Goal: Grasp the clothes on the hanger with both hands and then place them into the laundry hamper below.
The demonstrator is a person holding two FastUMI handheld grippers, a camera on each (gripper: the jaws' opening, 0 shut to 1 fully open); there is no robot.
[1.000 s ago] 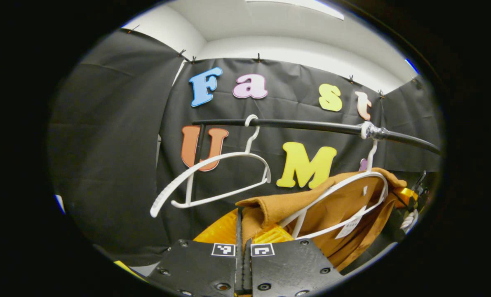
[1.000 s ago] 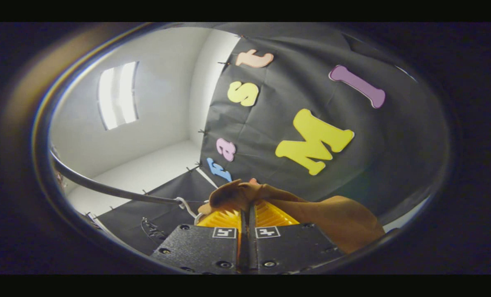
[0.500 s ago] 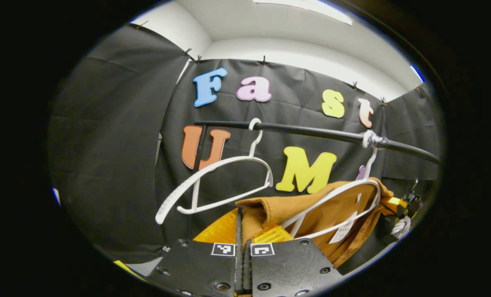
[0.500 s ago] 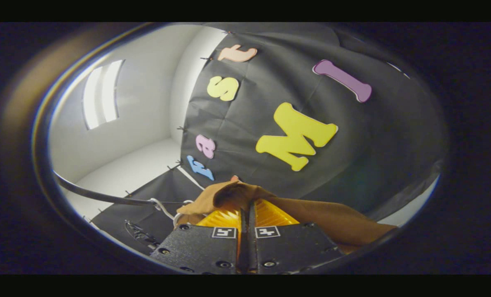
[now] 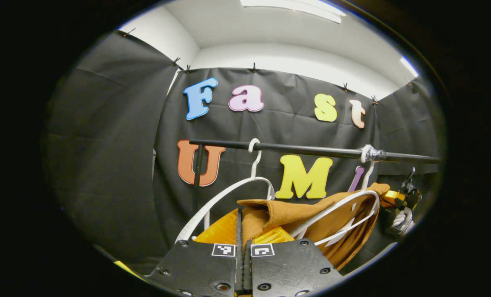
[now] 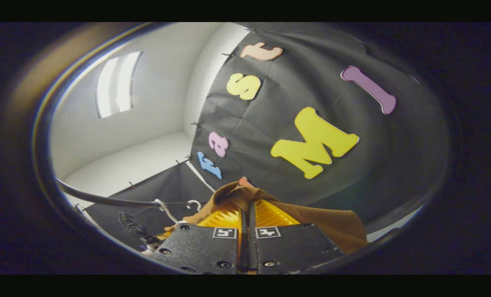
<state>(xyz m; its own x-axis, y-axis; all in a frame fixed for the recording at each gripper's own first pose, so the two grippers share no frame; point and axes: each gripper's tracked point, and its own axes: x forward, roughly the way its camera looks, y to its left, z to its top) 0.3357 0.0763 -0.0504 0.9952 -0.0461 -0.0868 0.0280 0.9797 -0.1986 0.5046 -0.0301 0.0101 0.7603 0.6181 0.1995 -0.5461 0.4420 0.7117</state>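
Observation:
A brown garment (image 5: 311, 214) hangs on a white hanger (image 5: 344, 210) from the black rail (image 5: 311, 150). My left gripper (image 5: 242, 222) is shut on the garment's near shoulder, the cloth folding over its fingers. In the right gripper view, my right gripper (image 6: 247, 210) is shut on another fold of the brown garment (image 6: 327, 227), which drapes off to the right. The other gripper (image 5: 402, 200), held by a gloved hand (image 5: 402, 218), shows at the garment's far end in the left gripper view. The hamper is out of sight.
A second, bare white hanger (image 5: 229, 194) hangs on the rail left of the garment, close behind my left gripper. The rail's upright post (image 5: 196, 177) stands at the left. In the right gripper view the rail (image 6: 113, 200) and a hanger hook (image 6: 163, 206) lie low at the left.
The rail and both hangers sit lower in the left gripper view than before, and the rail looks more level. The right gripper has swung a little while keeping its hold on the cloth.

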